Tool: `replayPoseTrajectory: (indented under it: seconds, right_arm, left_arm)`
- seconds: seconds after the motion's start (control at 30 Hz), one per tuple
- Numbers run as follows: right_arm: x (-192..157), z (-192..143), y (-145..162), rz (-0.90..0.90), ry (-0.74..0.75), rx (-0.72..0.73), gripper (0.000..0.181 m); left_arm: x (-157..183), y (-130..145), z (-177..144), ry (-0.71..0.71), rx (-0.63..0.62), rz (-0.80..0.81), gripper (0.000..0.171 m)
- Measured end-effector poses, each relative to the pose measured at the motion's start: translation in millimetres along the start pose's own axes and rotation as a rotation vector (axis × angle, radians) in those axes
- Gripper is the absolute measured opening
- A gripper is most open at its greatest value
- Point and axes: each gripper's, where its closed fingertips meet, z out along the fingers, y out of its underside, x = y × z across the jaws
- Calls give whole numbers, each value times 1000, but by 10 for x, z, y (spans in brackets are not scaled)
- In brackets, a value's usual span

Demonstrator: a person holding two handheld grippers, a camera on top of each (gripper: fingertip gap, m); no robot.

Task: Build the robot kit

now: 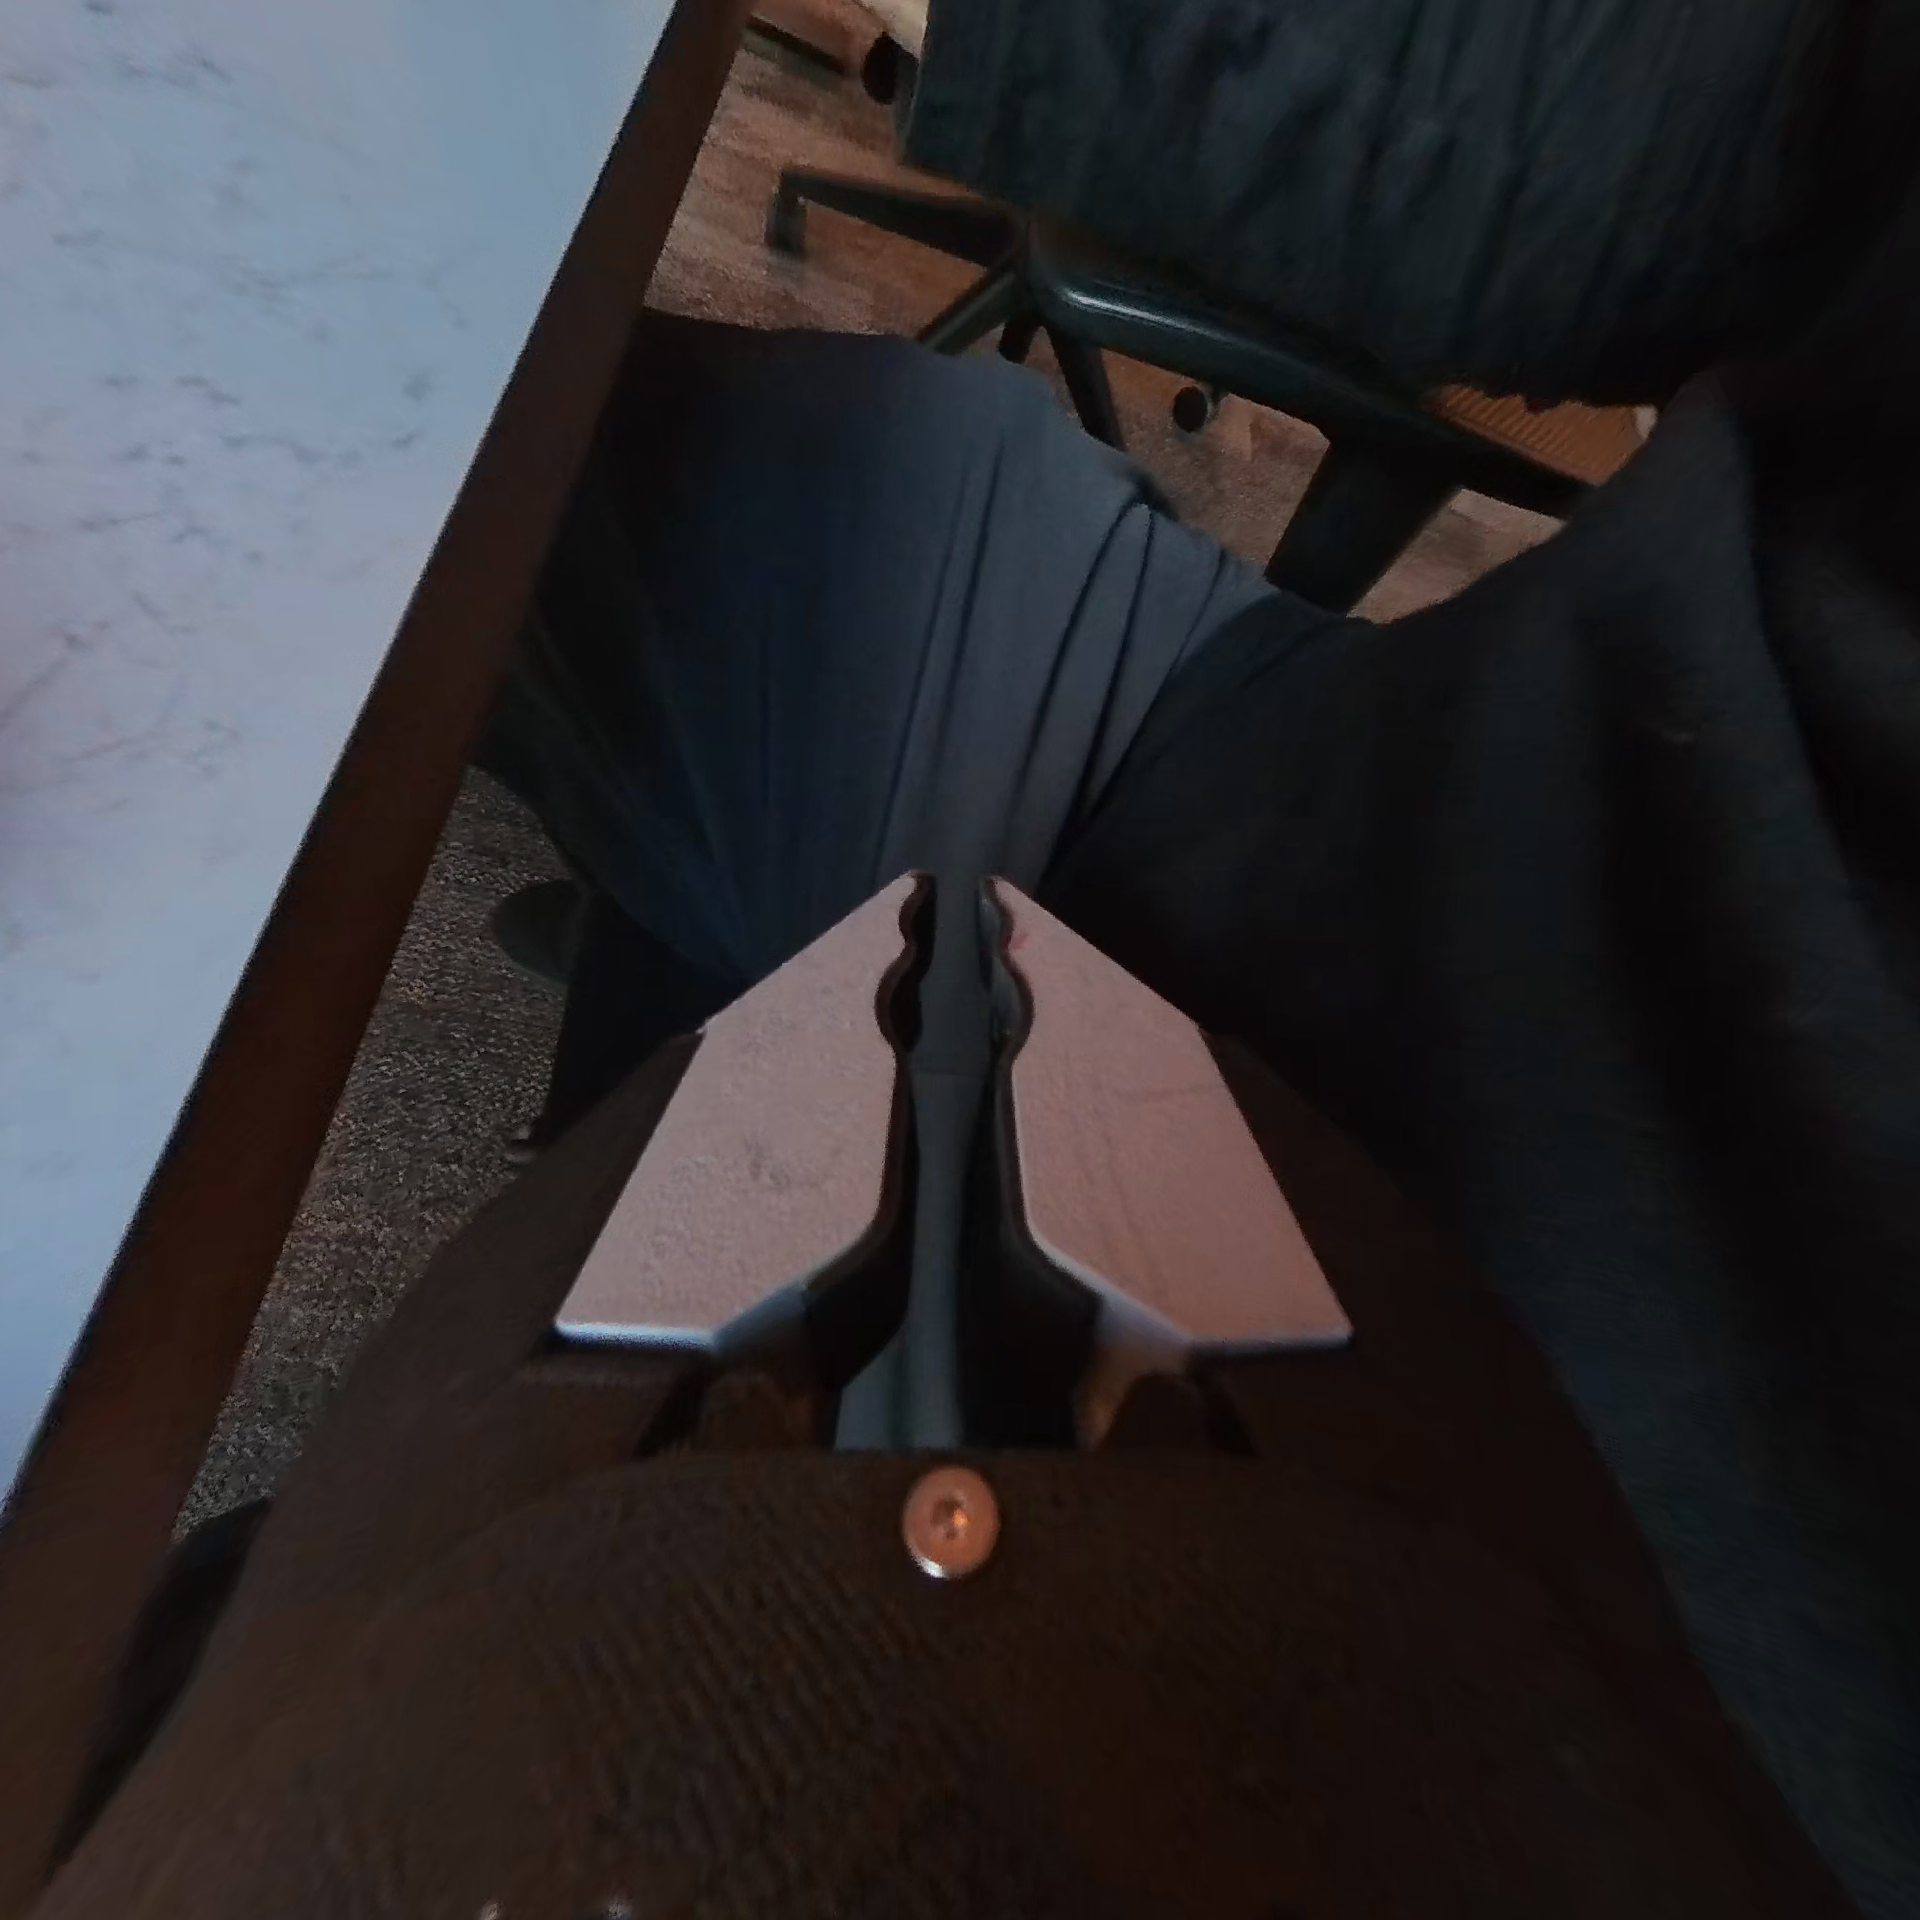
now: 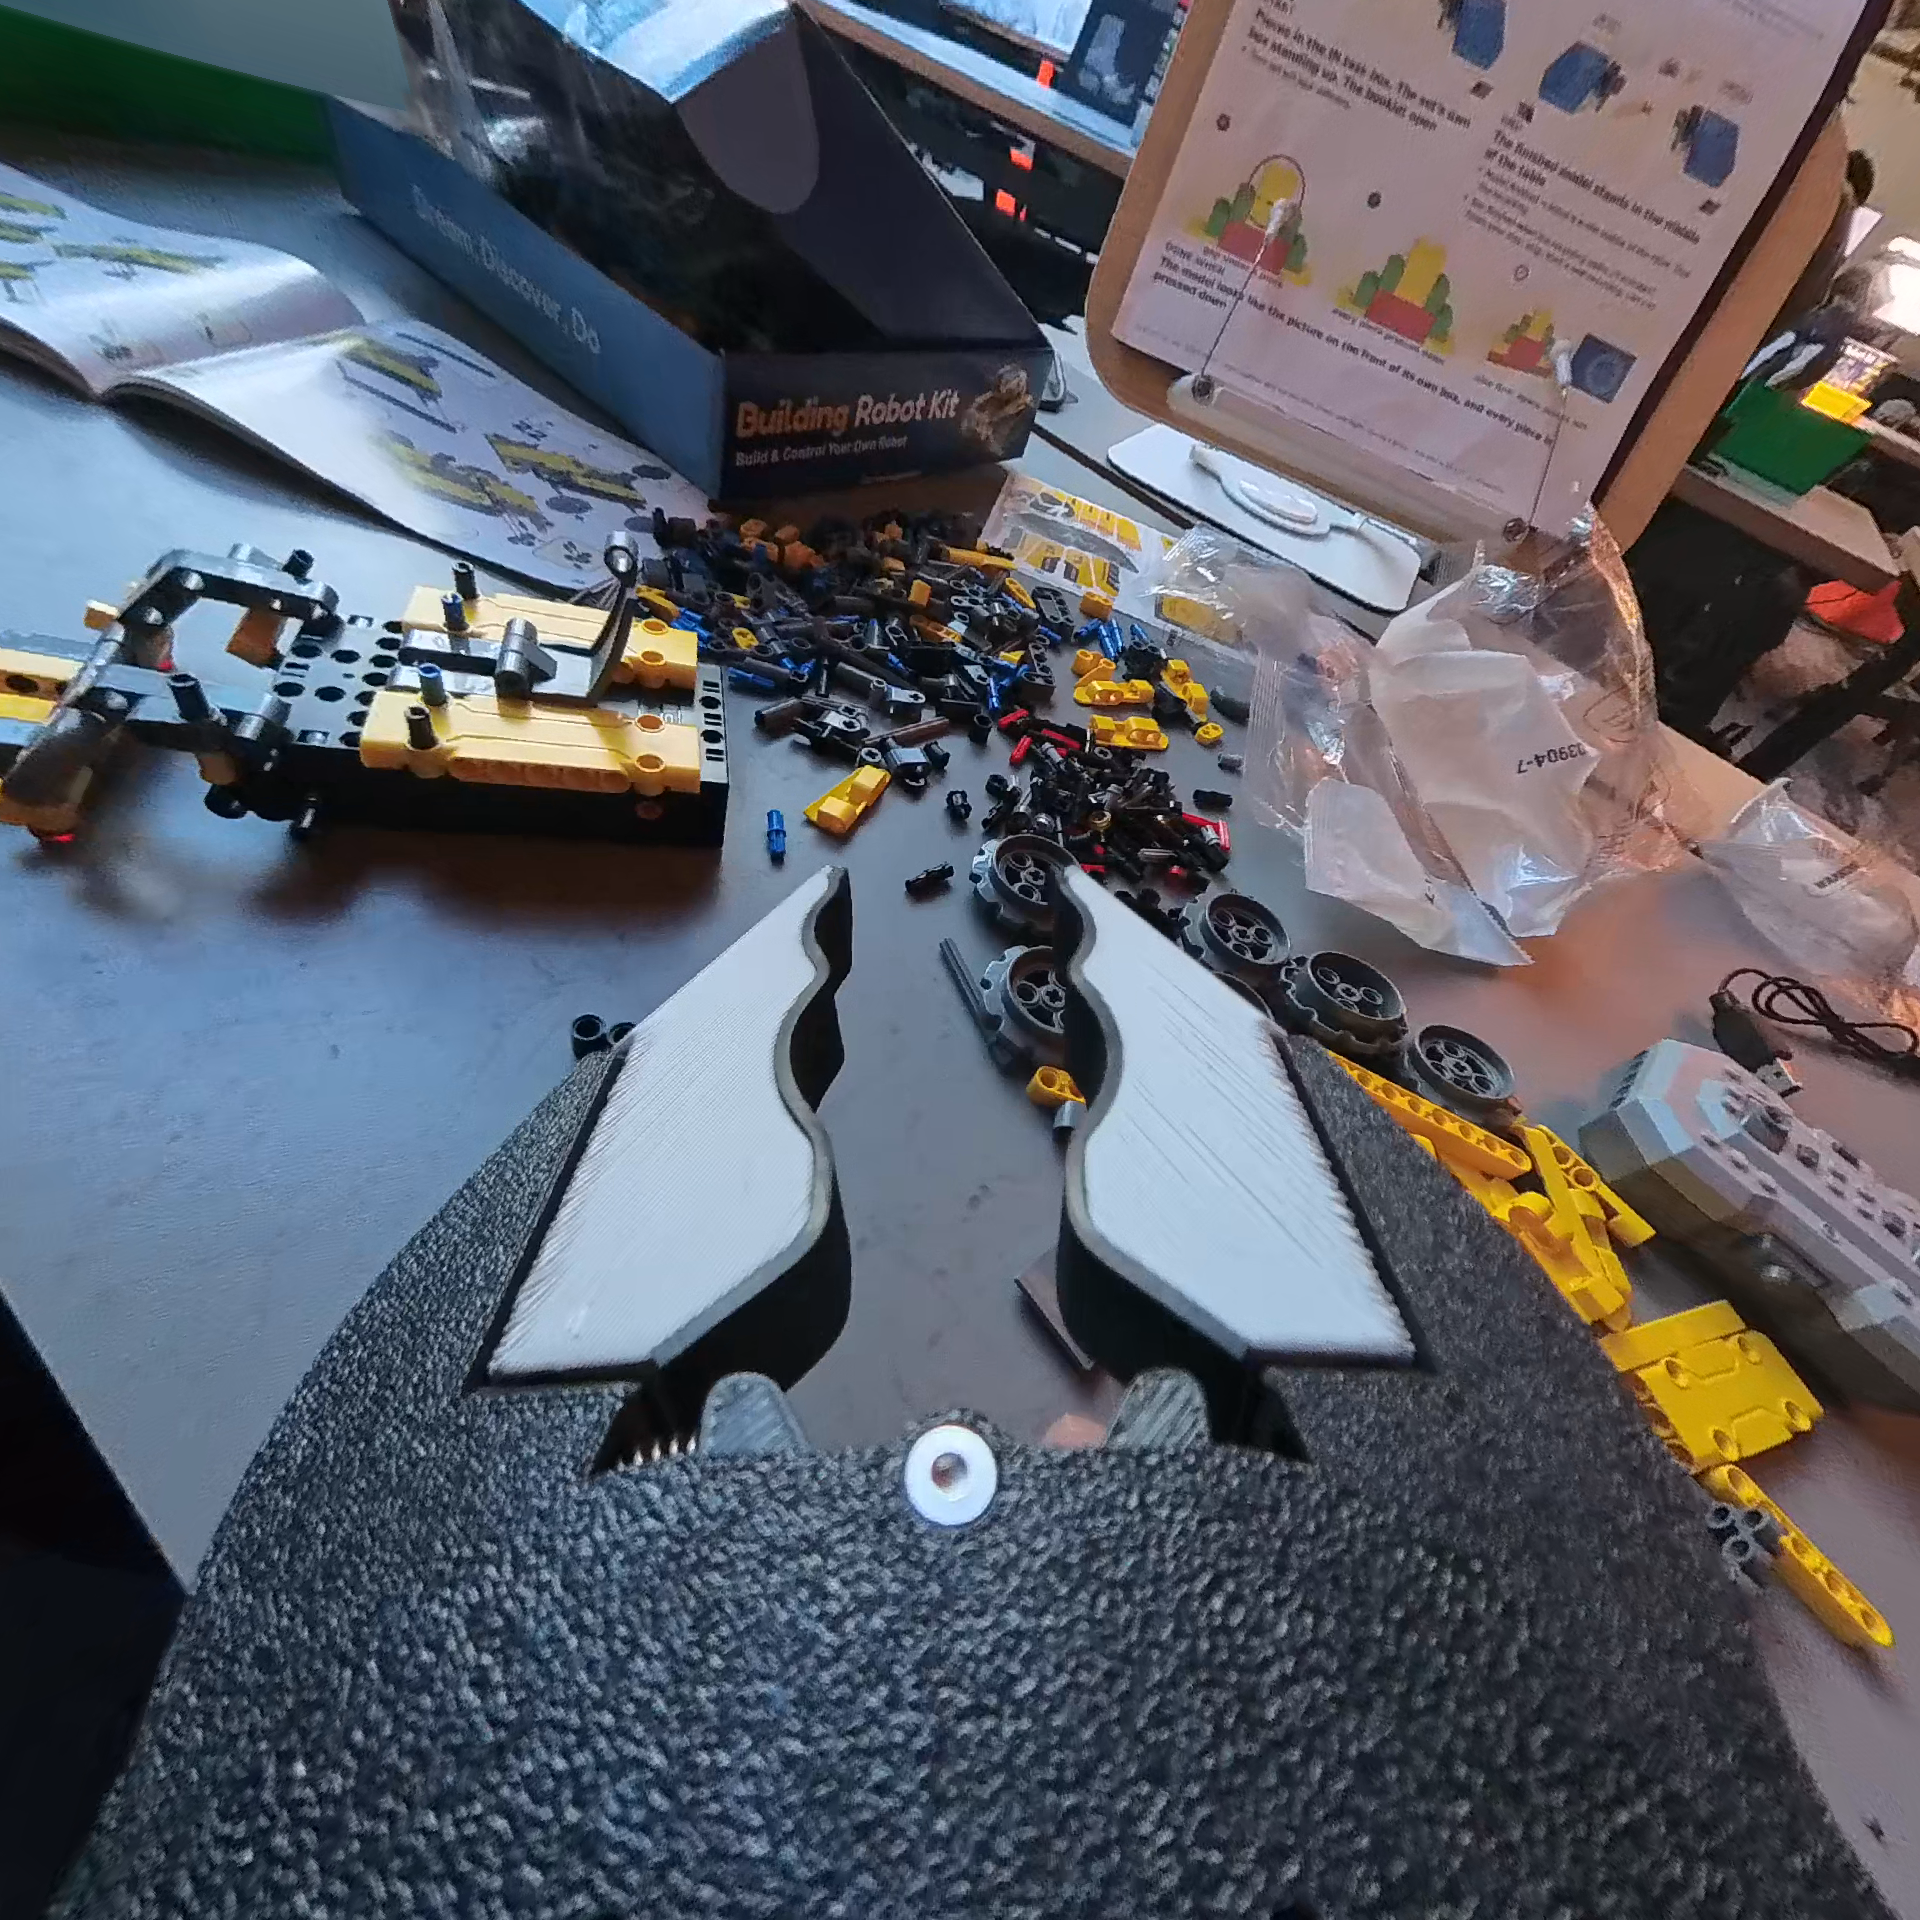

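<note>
The half-built yellow and black brick model runs off the right wrist view's left edge, so its far end cannot be seen, and the open instruction booklet with yellow diagrams is cut there too. The right hand-held gripper covers part of the small dark grey toothed wheels and long yellow holed beams beneath it. In the dim left wrist view, the pale marbled counter is cropped by the left edge.
</note>
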Motion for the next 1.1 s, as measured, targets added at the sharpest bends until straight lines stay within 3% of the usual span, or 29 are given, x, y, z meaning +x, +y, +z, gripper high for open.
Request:
replayPoseTrajectory:
  seconds: [0.13,0.3,0.43,0.53,0.6,0.8,0.9,1.0,1.1]
  right_arm:
    - [12,-4,-1,39,-23,3,38]
    - [-315,-164,142,69,-253,-89,25]
    - [-395,-297,478,84,-275,-296,5]
    - [-589,-230,627,107,-310,-422,9]
    - [-697,-143,602,115,-309,-449,1]
    - [-1137,26,410,27,-438,-424,9]
    - [-1087,4,333,11,-439,-420,3]
    - [-781,6,314,-29,-372,-418,17]
    - [-701,52,379,-55,-428,-462,27]
  left_arm:
    - [-15,63,43,-24,-44,19,4]
    - [4,25,36,-19,-25,22,4]
    - [5,60,27,-19,-38,15,3]
    - [47,20,-6,-14,-15,24,2]
    - [68,18,-13,-11,-16,29,2]
    - [76,2,-55,-24,-5,42,1]
    - [71,4,-74,-27,-1,33,2]
    - [80,1,-91,-30,7,30,1]
    - [91,1,-91,-27,9,28,2]
